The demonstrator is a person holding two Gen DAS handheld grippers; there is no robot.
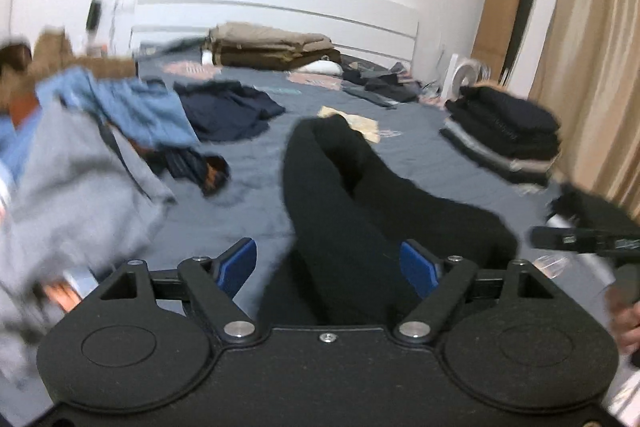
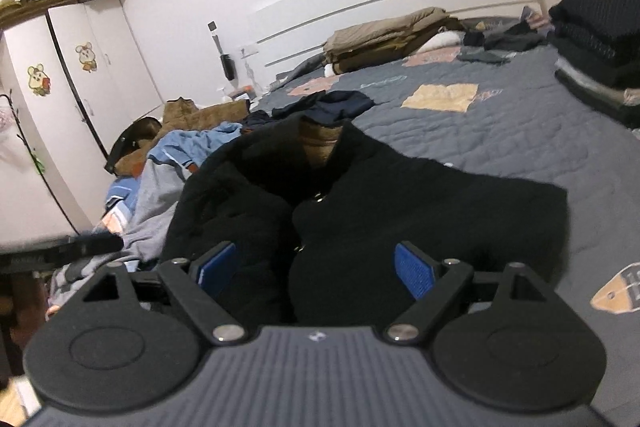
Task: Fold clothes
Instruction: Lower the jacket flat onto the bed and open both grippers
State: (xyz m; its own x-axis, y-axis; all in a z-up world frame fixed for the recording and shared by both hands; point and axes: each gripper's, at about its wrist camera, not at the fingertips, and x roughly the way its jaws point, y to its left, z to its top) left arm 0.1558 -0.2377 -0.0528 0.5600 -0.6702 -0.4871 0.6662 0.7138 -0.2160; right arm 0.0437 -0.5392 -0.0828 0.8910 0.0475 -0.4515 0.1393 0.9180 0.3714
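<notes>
A black jacket point(image 1: 360, 195) lies spread on the grey quilted bed point(image 1: 248, 195). In the right wrist view the jacket point(image 2: 400, 203) shows a tan lining at its collar point(image 2: 320, 143). My left gripper point(image 1: 330, 267) is open, its blue pads wide apart, with the near edge of the jacket lying between them untouched. My right gripper point(image 2: 316, 269) is also open, hovering over the jacket's near hem with nothing pinched. Part of the right gripper point(image 1: 580, 239) shows at the right edge of the left wrist view.
A stack of folded dark clothes point(image 1: 504, 135) sits at the bed's right side by a tan curtain point(image 1: 592, 47). A heap of grey and blue garments point(image 1: 80, 167) lies left, a navy garment point(image 1: 228, 107) beyond. Folded tan bedding point(image 1: 272, 47) rests by the headboard. A white wardrobe point(image 2: 60, 67) stands left.
</notes>
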